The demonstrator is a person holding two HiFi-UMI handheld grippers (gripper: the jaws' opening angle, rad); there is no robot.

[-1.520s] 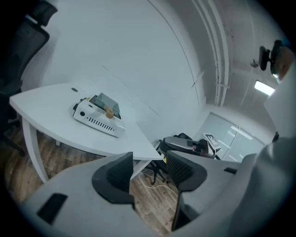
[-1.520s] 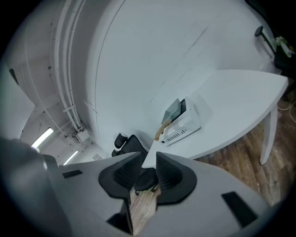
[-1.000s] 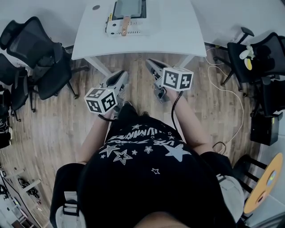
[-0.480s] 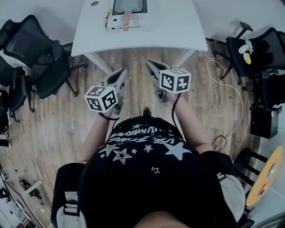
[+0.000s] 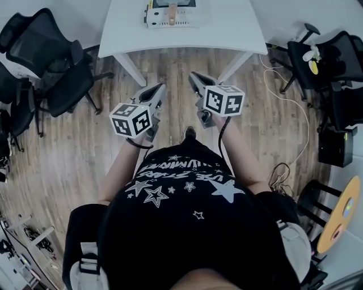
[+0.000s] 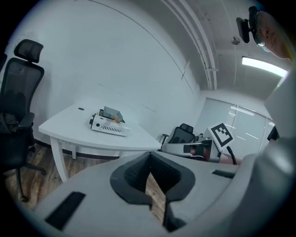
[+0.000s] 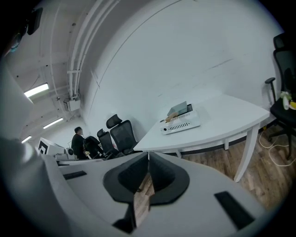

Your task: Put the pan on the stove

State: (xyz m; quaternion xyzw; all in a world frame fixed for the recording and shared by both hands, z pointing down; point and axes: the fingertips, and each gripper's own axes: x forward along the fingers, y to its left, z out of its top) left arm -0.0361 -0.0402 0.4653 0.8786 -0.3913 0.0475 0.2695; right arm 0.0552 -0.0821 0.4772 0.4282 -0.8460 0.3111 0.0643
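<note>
On the white table (image 5: 227,28) lies a white box-shaped stove (image 5: 170,17), far from me. A flat grey pan (image 6: 112,113) with a wooden handle (image 5: 171,10) rests on top of it. The right gripper view shows the same stove (image 7: 181,123) and pan (image 7: 178,110). My left gripper (image 5: 159,90) and right gripper (image 5: 194,79) hang over the wooden floor in front of the table, well short of it. In their own views, the left gripper (image 6: 149,155) and the right gripper (image 7: 148,155) are both shut with nothing between their fingers.
Black office chairs (image 5: 51,68) stand to the left of the table, and more chairs (image 5: 323,62) to the right. A cable (image 5: 295,119) runs across the floor to a black box (image 5: 336,147). A person (image 7: 78,139) stands far off behind other chairs.
The table and stove have slid toward the top edge of the head view. Both grippers stay side by side in front of the body.
</note>
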